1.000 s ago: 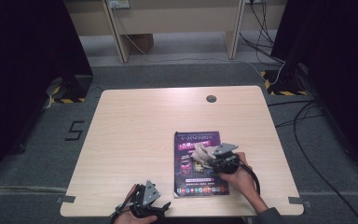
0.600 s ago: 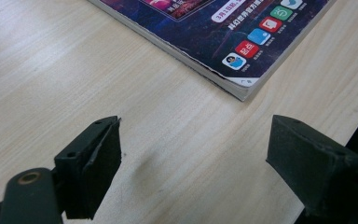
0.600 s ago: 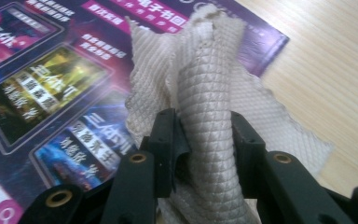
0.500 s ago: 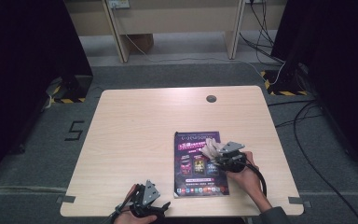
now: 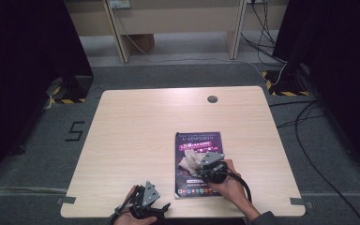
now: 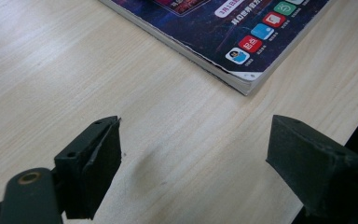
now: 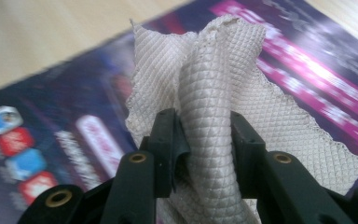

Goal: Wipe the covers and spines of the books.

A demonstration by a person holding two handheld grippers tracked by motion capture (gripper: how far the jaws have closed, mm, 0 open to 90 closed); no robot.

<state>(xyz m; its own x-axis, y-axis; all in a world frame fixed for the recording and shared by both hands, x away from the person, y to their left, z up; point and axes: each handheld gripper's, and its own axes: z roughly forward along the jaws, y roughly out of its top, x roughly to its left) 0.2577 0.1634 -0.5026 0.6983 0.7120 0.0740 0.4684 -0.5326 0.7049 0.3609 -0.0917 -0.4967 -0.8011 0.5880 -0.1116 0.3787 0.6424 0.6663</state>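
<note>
1. Cloth [image 7: 205, 116] is sitting bunched between the jaws of the right tool [image 7: 204, 144], which is pinching a thick fold of it; the loose part is lying spread over the cover of the magazine [image 5: 198, 140] on the near right part of the desk [image 5: 140, 126].
2. Grip is catching only that one fold, so the cloth is at risk of sliding out of the jaws if the tool is dragging it hard across the glossy cover; the free edge is hanging slack and could be folding under itself rather than wiping flat.
3. Magazine is lying loose on the desk with its near edge close to the desk's front edge, and nothing is pinning it. A firm sideways stroke could be pushing the whole magazine along, or off the edge towards the person.
4. Left tool [image 6: 191, 158] is waiting with its jaws wide apart and nothing between them, hovering just above bare desk near the magazine's corner [image 6: 244, 84], not touching it. If it is not steadying the magazine, the slipping risk is staying with the right hand alone.
5. Hard jaw tips are riding low over the cover, so pressing down too far could be scuffing or creasing the paper.
</note>
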